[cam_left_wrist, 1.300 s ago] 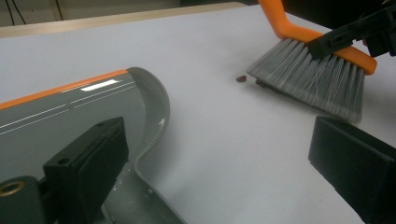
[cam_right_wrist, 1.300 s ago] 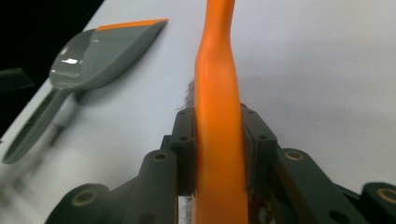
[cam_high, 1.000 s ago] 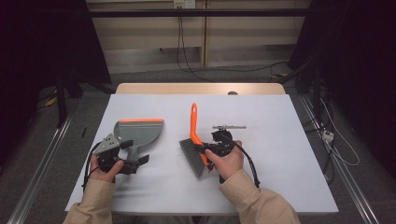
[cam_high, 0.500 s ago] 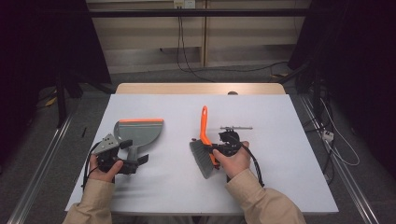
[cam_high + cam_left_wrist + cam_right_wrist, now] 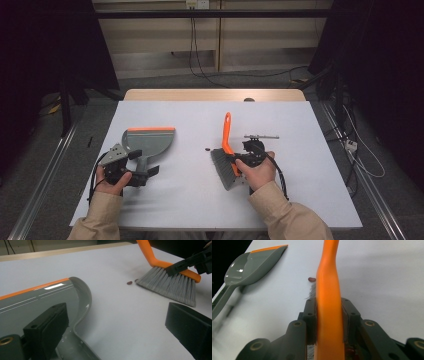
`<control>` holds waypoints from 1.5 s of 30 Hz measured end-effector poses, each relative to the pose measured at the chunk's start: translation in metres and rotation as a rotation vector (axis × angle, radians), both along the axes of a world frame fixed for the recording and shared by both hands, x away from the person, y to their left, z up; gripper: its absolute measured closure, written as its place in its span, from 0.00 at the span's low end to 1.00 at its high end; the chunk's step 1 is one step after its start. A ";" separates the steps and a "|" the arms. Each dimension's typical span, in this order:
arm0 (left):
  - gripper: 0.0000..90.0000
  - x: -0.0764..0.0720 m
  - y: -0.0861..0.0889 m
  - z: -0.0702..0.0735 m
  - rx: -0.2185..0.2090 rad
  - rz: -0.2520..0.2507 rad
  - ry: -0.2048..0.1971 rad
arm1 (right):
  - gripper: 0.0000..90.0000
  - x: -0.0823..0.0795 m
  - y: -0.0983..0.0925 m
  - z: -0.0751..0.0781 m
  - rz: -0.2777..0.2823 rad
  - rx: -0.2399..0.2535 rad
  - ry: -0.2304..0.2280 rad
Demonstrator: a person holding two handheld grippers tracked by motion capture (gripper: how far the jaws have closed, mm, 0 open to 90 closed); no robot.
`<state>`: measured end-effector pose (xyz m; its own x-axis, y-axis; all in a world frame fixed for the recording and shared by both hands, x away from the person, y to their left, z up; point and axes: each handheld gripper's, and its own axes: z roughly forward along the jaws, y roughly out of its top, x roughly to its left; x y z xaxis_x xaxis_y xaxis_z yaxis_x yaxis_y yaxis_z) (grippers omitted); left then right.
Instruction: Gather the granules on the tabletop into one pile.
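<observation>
A: What's the right gripper (image 5: 239, 161) got?

B: It's clamped on the orange back of the hand brush (image 5: 226, 150), a jaw on each side. In the right gripper view that orange back hides most of the grey bristles.

A: And where's the brush on the table (image 5: 300, 125)?

B: Right of centre, bristles down on the white top, handle pointing away from the person. A small dark bean (image 5: 129, 282) lies just beside the bristle tips; a second speck at the bristles is half hidden.

A: The left gripper (image 5: 146, 169)?

B: It's around the grey dustpan's (image 5: 148, 141) handle, at the left. In the left gripper view the jaws look spread, the handle cut off below. Gripped or not, I cannot tell.

A: That metal thing beyond the right hand?

B: Too small to make out.
</observation>
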<state>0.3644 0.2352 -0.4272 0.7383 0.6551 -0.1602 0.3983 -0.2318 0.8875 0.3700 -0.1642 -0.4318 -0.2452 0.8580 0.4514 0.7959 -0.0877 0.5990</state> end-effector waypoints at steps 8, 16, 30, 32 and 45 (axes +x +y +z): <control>0.05 0.000 0.000 0.000 -0.001 0.001 0.001 | 0.78 -0.001 -0.006 0.001 -0.009 -0.004 -0.001; 0.05 0.001 -0.001 0.000 0.004 -0.001 0.003 | 0.79 -0.001 -0.003 0.004 -0.002 0.055 -0.021; 0.05 0.001 0.001 0.000 -0.010 0.003 0.006 | 0.79 0.034 0.012 0.035 0.066 0.031 -0.135; 0.05 0.001 0.002 0.000 -0.011 0.003 0.006 | 0.79 0.043 0.011 0.038 0.118 -0.011 -0.196; 0.05 0.002 0.003 -0.001 -0.012 0.008 0.009 | 0.79 0.090 0.009 0.029 0.488 -0.327 -0.472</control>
<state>0.3668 0.2378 -0.4280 0.7314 0.6592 -0.1746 0.4078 -0.2177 0.8867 0.4604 -0.1548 -0.4027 -0.7358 0.6749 -0.0553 0.3508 0.4498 0.8213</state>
